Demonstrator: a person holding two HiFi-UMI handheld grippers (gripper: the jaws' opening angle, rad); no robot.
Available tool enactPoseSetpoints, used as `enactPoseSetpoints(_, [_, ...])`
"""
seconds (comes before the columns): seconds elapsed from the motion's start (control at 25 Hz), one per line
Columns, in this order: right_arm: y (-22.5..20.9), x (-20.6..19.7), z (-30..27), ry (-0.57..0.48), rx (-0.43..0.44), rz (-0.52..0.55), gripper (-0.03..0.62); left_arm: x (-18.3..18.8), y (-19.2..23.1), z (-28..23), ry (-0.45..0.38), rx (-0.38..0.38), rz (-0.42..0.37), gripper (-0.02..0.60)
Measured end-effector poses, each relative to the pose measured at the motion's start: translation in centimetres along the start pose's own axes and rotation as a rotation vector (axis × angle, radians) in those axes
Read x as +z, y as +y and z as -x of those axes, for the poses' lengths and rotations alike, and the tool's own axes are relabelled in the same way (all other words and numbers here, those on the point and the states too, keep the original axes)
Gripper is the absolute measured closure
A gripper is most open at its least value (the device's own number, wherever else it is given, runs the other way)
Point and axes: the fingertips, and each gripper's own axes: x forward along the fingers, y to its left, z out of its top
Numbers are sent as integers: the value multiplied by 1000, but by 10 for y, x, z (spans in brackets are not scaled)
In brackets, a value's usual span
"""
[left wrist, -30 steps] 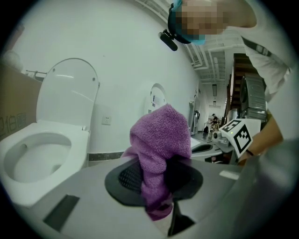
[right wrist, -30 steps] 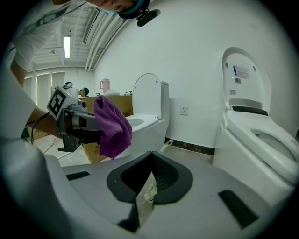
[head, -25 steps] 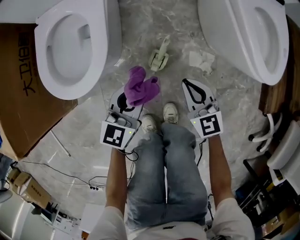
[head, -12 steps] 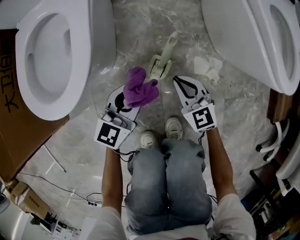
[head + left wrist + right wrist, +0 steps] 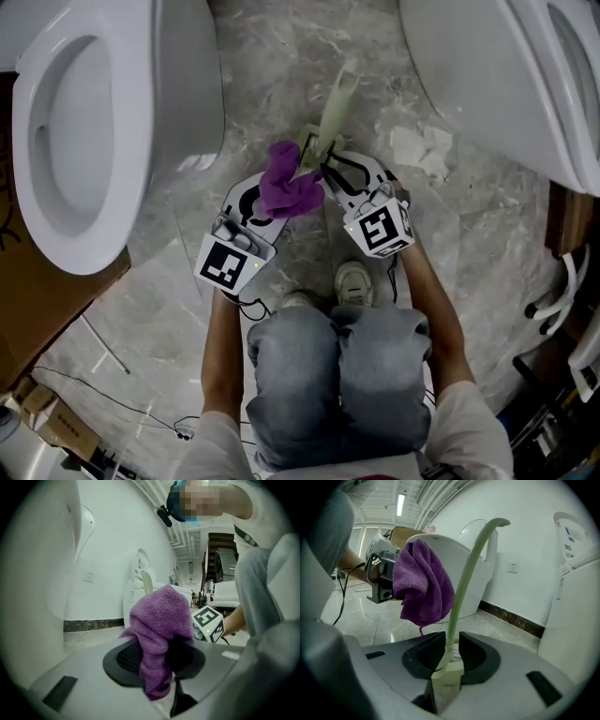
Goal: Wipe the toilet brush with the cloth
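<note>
A pale green toilet brush (image 5: 334, 111) lies on the marble floor between two toilets, its handle pointing away from me. My right gripper (image 5: 336, 168) is shut on the brush stem (image 5: 464, 583) just above the head, and the right gripper view shows the stem filling the narrow gap between the jaws (image 5: 451, 651). My left gripper (image 5: 260, 200) is shut on a bunched purple cloth (image 5: 289, 183), which hangs right beside the handle, touching or nearly so. The cloth (image 5: 161, 620) fills the left gripper's (image 5: 157, 660) jaws and also shows as a hanging bunch (image 5: 423, 585) in the right gripper view.
A white toilet (image 5: 103, 122) stands close on the left and another (image 5: 525, 84) on the right. Crumpled paper (image 5: 419, 148) lies right of the brush. A cardboard box (image 5: 28, 281) and cables (image 5: 112, 394) are at the lower left. My shoe (image 5: 354, 278) is just behind the grippers.
Both grippers moved forward to the brush. The right gripper, empty before, now has its jaws round the brush stem. The left brought the cloth up beside the handle.
</note>
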Motion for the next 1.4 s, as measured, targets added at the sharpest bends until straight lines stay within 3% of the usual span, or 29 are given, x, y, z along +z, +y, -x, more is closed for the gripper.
enactPoseSetpoints(0.28, [4,-21,-34,-25,20,84,500,-28,6,-18,-16,-19,-28,431])
enactPoseSetpoints(0.92, [6,-29,-46,-78,55,57,533,-55,12,-72,-45,-55,-2,410])
enactPoseSetpoints(1.16, [6,-27,-45,-67,60,62,533,-57,12,-77,-28,-38,-44,462])
enactPoseSetpoints(1.4, [6,-26,-44,-64,65,64,533,-42,11,-73,-44,-38,-16,465])
